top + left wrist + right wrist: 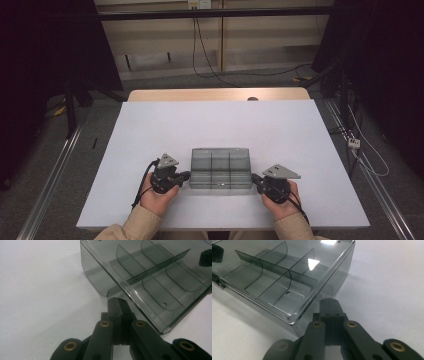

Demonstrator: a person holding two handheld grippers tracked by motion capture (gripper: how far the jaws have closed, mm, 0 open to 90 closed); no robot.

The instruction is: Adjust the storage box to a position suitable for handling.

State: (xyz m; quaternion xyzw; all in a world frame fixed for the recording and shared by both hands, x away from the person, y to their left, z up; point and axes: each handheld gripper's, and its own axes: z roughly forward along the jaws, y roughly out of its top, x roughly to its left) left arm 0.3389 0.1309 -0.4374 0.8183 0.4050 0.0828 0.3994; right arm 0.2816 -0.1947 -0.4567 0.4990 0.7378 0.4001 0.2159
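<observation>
A clear smoky plastic box with dividers inside stands on the white table, near its front edge. My left gripper is held by a hand at the box's left end, jaws shut with nothing between them. In the left gripper view the shut tips sit right at the box's side wall. At the box's right end my right gripper is likewise shut and empty. Its tips reach the box's near corner. I cannot tell whether either gripper touches the box.
A wooden strip runs along the table's far edge. Metal rails lie on the floor on both sides, and cables trail at the right. Dark curtains stand at both back corners.
</observation>
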